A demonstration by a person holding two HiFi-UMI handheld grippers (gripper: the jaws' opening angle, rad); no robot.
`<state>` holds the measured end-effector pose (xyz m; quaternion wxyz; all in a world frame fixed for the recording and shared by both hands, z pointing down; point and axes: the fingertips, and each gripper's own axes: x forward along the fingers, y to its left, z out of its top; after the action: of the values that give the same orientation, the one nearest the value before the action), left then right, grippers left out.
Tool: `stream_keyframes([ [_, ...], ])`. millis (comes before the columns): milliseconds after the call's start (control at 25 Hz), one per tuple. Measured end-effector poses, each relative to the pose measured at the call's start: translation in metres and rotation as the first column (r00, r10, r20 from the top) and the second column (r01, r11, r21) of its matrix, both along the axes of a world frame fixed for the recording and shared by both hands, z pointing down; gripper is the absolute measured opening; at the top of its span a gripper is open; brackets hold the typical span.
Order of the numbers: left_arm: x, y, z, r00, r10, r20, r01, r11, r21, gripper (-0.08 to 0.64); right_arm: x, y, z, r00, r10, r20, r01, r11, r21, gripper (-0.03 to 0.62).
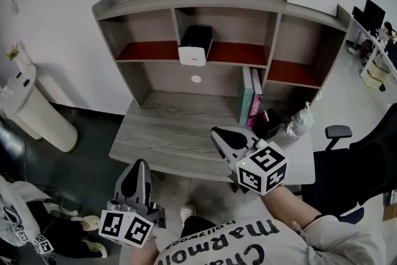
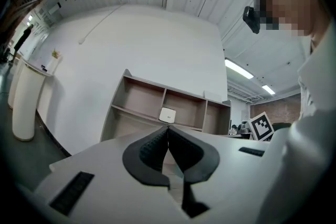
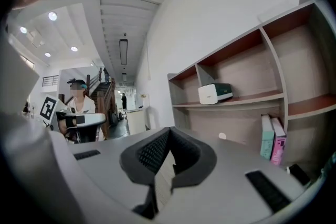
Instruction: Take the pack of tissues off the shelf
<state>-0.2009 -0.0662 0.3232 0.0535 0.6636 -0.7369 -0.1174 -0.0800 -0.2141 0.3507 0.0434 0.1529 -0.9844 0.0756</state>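
Note:
The pack of tissues (image 1: 195, 45), white at the front and dark on top, lies on the middle upper shelf of the grey wooden hutch (image 1: 186, 0). It also shows far ahead in the left gripper view (image 2: 167, 115) and the right gripper view (image 3: 215, 93). My left gripper (image 1: 139, 166) hangs below the desk's front edge, jaws shut with nothing between them (image 2: 168, 129). My right gripper (image 1: 218, 131) hovers over the desk's front right part, shut and empty too (image 3: 169, 131). Both are well short of the shelf.
A teal book (image 1: 246, 99) and a pink book (image 1: 255, 102) stand upright under the middle shelf. A black item (image 1: 268, 122) and a clear bottle (image 1: 299, 122) sit at the desk's right. A white bin (image 1: 34, 112) stands at the left, an office chair (image 1: 335, 133) at the right.

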Motion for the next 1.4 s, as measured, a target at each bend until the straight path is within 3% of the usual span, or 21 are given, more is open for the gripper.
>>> stream_keyframes([
  [400,-0.036,-0.068,-0.026,0.98,0.196,0.046,-0.197,0.98,0.012,0.017,-0.036,-0.036,-0.028,0.992,0.113,0.048,-0.114,0.993,0.008,0.008],
  [880,-0.095,-0.118,-0.047,0.947,0.317,0.045,-0.319,0.947,0.042,0.017,-0.085,-0.073,-0.049,0.975,0.214,0.059,-0.217,0.975,0.042,0.008],
  [1400,-0.14,-0.154,-0.045,0.9,0.429,0.072,-0.432,0.901,0.027,0.017,-0.107,-0.117,-0.074,0.919,0.377,0.114,-0.388,0.917,0.095,0.008],
])
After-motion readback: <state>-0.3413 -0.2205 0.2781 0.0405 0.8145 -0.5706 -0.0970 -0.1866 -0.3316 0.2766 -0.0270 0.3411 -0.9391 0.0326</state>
